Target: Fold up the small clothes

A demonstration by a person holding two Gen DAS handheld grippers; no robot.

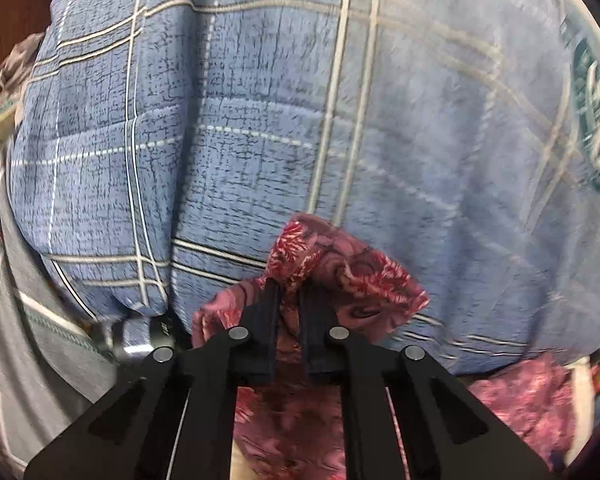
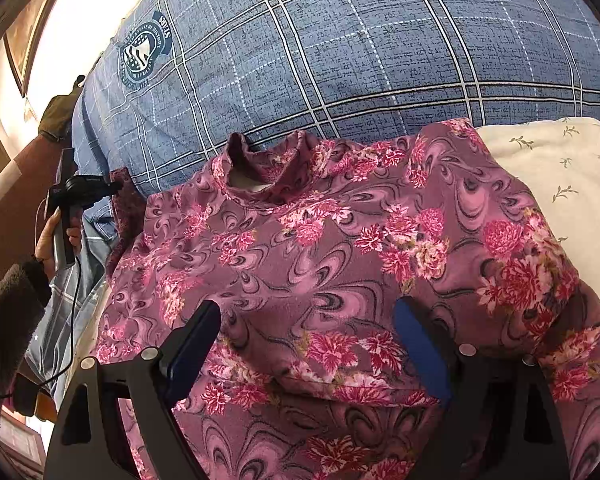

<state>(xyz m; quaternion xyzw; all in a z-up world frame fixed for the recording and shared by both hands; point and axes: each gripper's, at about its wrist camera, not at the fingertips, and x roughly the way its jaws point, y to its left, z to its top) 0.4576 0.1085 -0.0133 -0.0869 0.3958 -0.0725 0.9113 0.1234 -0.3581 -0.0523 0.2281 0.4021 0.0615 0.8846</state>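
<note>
A small mauve top with pink and red flowers (image 2: 320, 248) lies on the bed, its collar toward the blue pillow. My right gripper (image 2: 306, 312) is open just above its middle, one finger on each side, holding nothing. My left gripper (image 1: 289, 292) is shut on a bunched edge of the floral top (image 1: 340, 268) and holds it up in front of the pillow. The left gripper also shows in the right wrist view (image 2: 74, 192) at the far left, held in a hand beside the top's left side.
A large blue plaid pillow (image 2: 380, 48) with a crest patch lies just behind the top. A cream sheet with leaf sprigs (image 2: 560, 176) lies to the right. Grey plaid bedding (image 1: 28, 320) lies at the left. A framed picture (image 2: 24, 40) hangs on the wall.
</note>
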